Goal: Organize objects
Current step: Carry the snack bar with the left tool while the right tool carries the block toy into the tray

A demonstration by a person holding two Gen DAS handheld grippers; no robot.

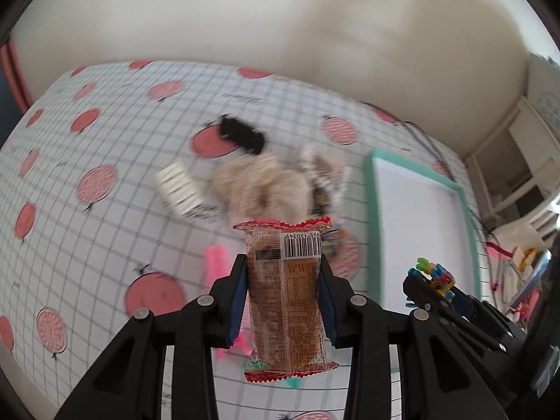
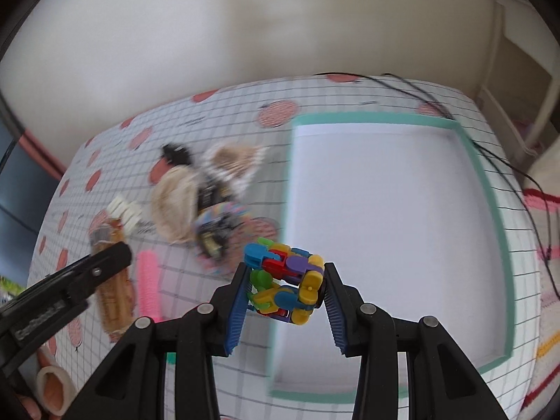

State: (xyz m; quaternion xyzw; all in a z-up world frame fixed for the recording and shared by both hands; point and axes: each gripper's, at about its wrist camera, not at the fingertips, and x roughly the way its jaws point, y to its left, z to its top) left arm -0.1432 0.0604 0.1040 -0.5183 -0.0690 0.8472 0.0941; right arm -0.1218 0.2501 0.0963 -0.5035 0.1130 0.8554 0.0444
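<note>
Transport step appears to be in hand: both grippers carry loads above the white gridded tablecloth with red fruit prints (image 1: 105, 147). Left gripper (image 1: 284, 290) is closed on a long brown snack bar in a clear, red-edged wrapper (image 1: 285, 301); the bar's long axis runs along the fingers, barcode end pointing forward, away from the camera. Right gripper (image 2: 285, 288) is clamped on a multicoloured plastic link toy folded into a compact bundle (image 2: 283, 281), with no clear long axis, held over the near-left edge of the white tray with a mint-green rim (image 2: 486, 189). Tray looks bare. Judgement: next move calls for lowering each load into the tray and releasing. Remaining clutter, including a pink ridged comb (image 2: 148, 283), lies beside the tray, blurred.
</note>
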